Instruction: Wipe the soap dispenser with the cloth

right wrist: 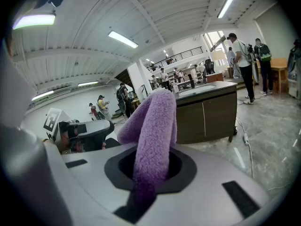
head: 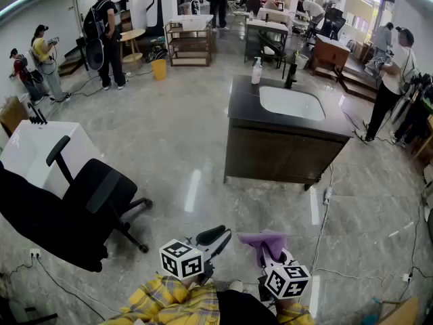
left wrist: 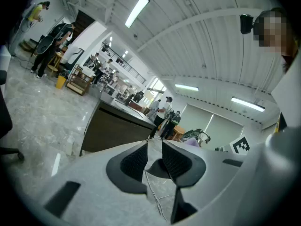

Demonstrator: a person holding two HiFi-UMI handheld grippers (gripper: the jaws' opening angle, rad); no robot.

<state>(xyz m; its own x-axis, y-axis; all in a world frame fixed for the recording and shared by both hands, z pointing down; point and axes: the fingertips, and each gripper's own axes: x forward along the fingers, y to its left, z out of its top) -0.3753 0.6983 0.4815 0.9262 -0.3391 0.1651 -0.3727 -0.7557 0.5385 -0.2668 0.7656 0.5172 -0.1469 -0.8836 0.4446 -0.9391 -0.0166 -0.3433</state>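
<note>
Approach stage: the right gripper (right wrist: 151,169) pinches a fluffy purple cloth (right wrist: 155,126), whose free fold stands up out of its jaws. The left gripper (left wrist: 154,160), just to its left, holds its jaws a narrow gap apart with nothing between them. The white pump-top soap dispenser (head: 256,71) stands well ahead of both tools, on the dark cabinet counter (head: 243,110) near a white basin (head: 291,103). Suggested technique: close in first, steady the bottle with the empty tool, then draw the loose fold along its side, keeping the pinch firm
</note>
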